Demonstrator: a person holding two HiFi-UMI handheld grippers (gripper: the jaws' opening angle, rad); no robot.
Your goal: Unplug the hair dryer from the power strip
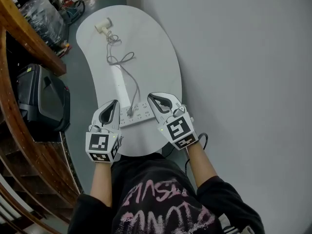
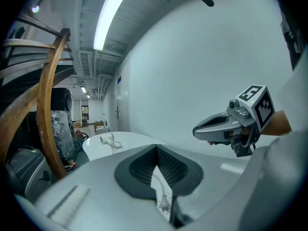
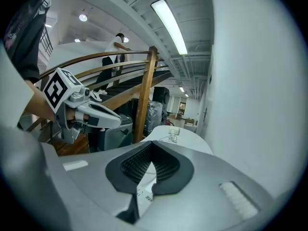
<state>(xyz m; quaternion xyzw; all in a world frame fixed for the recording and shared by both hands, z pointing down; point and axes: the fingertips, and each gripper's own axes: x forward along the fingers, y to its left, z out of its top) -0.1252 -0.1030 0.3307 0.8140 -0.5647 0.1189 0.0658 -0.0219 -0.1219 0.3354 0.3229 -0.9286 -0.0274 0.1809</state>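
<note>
Left of the desk: dark case (image 1: pixel 41 99) on the floor below a wooden rail (image 1: pixel 29 38). Neither belongs to the job.

Left gripper (image 1: pixel 115 103) hangs over the left end of the power strip (image 1: pixel 141 112). Its fingers are pinched together with nothing between them. The left gripper view shows the plug (image 2: pixel 164 202) only through the gap beneath the tips.

Centre: hair dryer (image 1: pixel 103 26) lies at the far end of the white desk (image 1: pixel 156 48), well apart from both grippers. Its thin cord (image 1: pixel 127 77) loops back toward the near edge. It ends at the plug, which is seated in the strip between the two grippers.

Right gripper (image 1: pixel 151 97) is above the right part of the strip. Its fingers are likewise closed tight and empty.

Handling, as judged:
- **Plug:** small, rigid, smooth plastic that is likely to slip under a shallow pinch. Take it low on the body, across its flat sides, and draw straight out of the socket.
- **Cord:** soft and limp. It is no place to pull, since that would strain the joint at the plug.
- **Strip:** light, and will probably lift with the plug unless pinned. The other gripper should press down on a bare stretch of it.
- **Fingers:** both pairs must spread before anything can be taken.
- **Dryer:** the slack in the cord suggests it will stay put.
</note>
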